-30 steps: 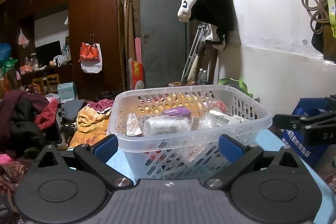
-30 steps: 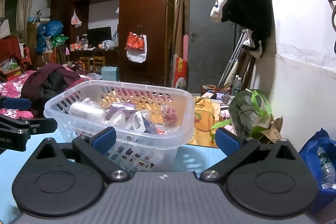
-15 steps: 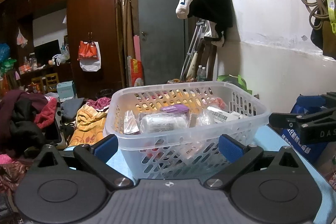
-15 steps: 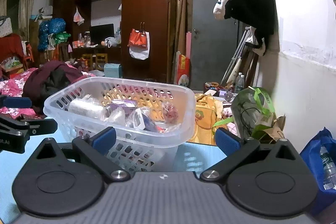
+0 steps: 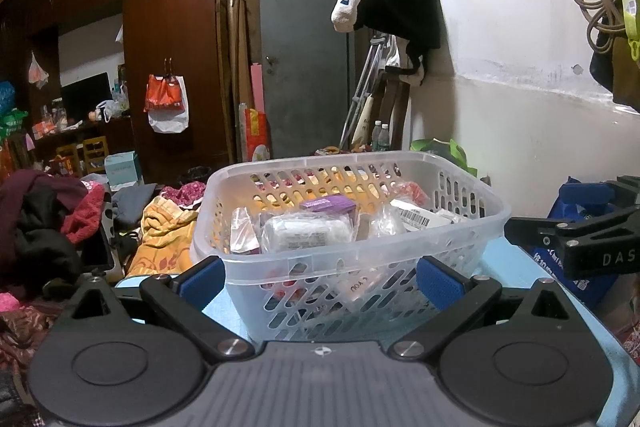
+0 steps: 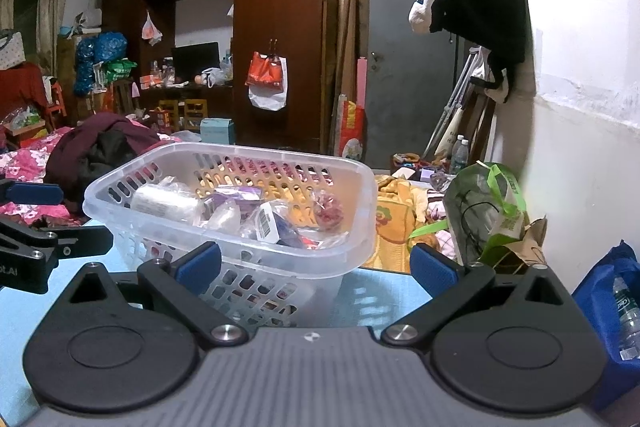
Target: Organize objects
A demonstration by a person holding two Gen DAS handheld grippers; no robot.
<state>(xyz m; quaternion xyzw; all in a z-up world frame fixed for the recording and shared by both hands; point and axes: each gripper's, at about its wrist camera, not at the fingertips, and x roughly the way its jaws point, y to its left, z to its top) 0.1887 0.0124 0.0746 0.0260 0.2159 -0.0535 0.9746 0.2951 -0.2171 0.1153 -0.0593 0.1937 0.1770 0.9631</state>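
Left wrist view: the translucent perforated basket (image 5: 360, 251) stands on the light blue table (image 5: 508, 263), directly ahead of the left gripper (image 5: 320, 277), whose blue-padded jaws are spread wide and hold nothing. The right gripper (image 5: 576, 239) reaches in from the right, just beside the basket's rim. Beyond the table lie a heap of clothes (image 5: 48, 223) and a blue bag (image 5: 576, 275) by the wall.

Inside the basket are a white wrapped roll (image 5: 308, 233), a purple box (image 5: 328, 203), a barcode-labelled packet (image 5: 420, 217) and something red (image 5: 412, 189) at the back.

In the right wrist view the basket (image 6: 240, 239) sits ahead and to the left of the right gripper (image 6: 316, 267), jaws also wide and empty; a green bag (image 6: 488, 211) stands beyond the table edge.

Compared with a second ago, the basket sits slightly lower and closer in the left view; the contents are unchanged.
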